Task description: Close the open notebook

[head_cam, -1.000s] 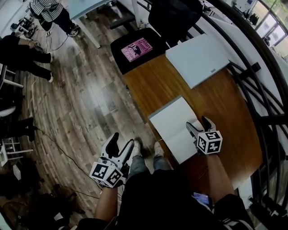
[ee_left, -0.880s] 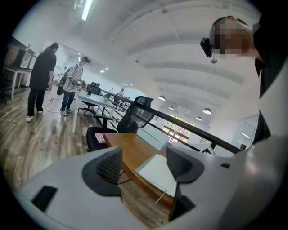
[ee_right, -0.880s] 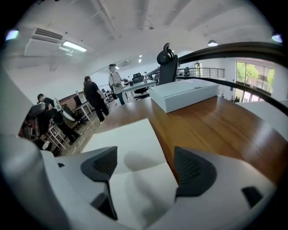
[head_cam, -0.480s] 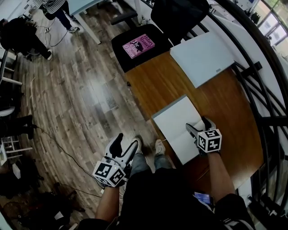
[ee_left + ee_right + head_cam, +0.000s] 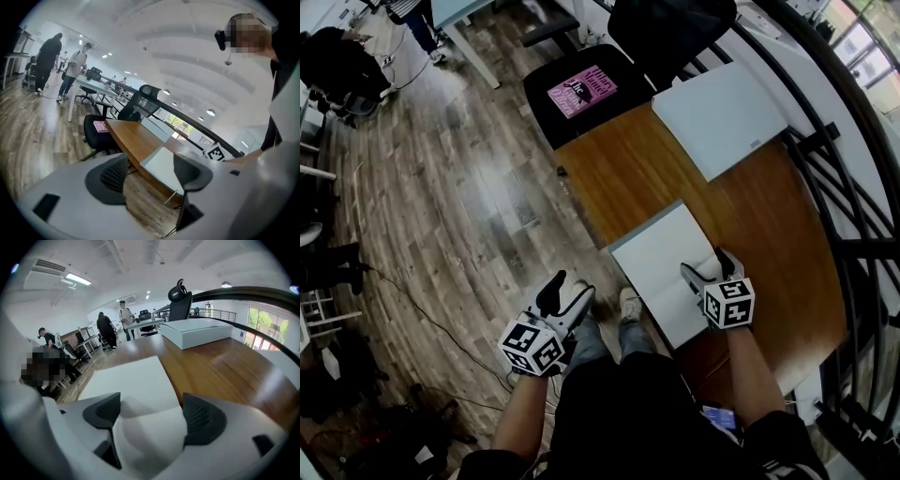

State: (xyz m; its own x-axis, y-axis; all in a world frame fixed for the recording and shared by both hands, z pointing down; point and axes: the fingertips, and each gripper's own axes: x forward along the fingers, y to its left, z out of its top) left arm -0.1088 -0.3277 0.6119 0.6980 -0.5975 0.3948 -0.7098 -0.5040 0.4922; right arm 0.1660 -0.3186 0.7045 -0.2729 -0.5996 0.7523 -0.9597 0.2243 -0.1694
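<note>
- While I watch through the head view, the notebook (image 5: 661, 258) lies open just right of centre on the wooden tabletop (image 5: 741, 216). Its white pages face up and its left corner reaches the tabletop's near edge.
- My right tool (image 5: 707, 270) sits over the lower right page of that notebook, with its marker cube (image 5: 729, 302) toward the bottom of the frame.
- Through the right gripper view I see the right tool (image 5: 152, 413) released, its jaws spread wide. The near page (image 5: 150, 432) bulges up between the dark pads (image 5: 104, 411), and I cannot tell whether either pad actually presses on the paper. The far page lies flat toward the middle of that frame.
- My left tool (image 5: 565, 292) hangs lower left of centre in the head view. It is off the tabletop, above the wood floor (image 5: 441, 206), and well apart from the notebook.
- Through the left gripper view the left tool (image 5: 150, 176) is released as well, jaws apart with nothing between them. Beyond the gap I see floor planks and the notebook's corner at the tabletop's edge.
- A flat white box (image 5: 722, 117) rests on the tabletop in the upper right of the head view, well apart from the notebook.
- A black chair (image 5: 548, 112) stands at the tabletop's far end, top centre, with a pink book (image 5: 581, 91) lying on its seat.
</note>
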